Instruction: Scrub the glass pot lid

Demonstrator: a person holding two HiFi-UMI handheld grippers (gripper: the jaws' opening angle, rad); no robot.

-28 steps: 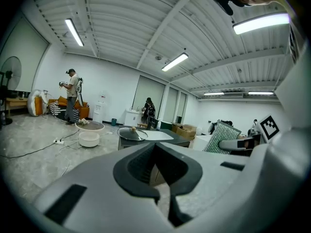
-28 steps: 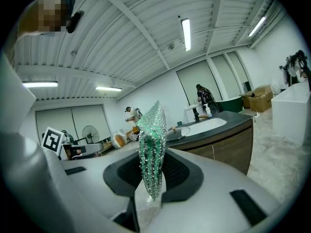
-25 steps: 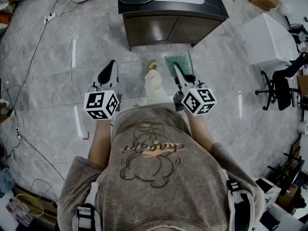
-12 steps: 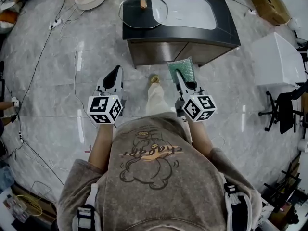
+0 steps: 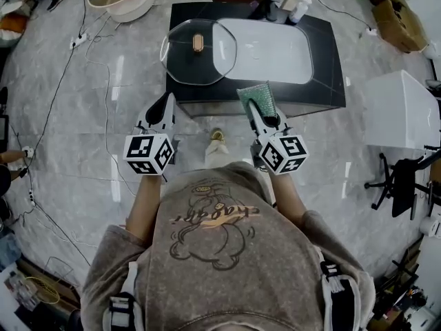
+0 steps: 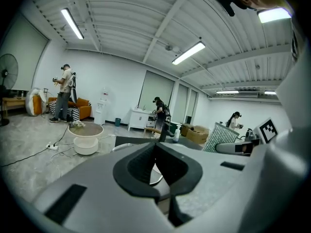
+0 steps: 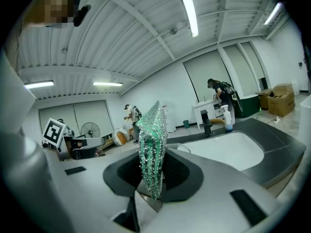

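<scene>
I see the lid (image 5: 198, 55) flat on the worktop (image 5: 324, 92), overlapping the sink (image 5: 269, 50); only the head view shows that. The gripper views show the jaws: the right gripper (image 7: 151, 171) pinches a green scrubber (image 7: 150, 130), and the left gripper (image 6: 156, 147) is closed and empty.

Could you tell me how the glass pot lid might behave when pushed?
The glass pot lid looks rigid, probably breakable. Lying flat on the counter, it would likely slide rather than roll; its knob seems the surest hold.

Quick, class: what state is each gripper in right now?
Left gripper: closed, holding nothing.
Right gripper: closed on the green scrub pad.
</scene>
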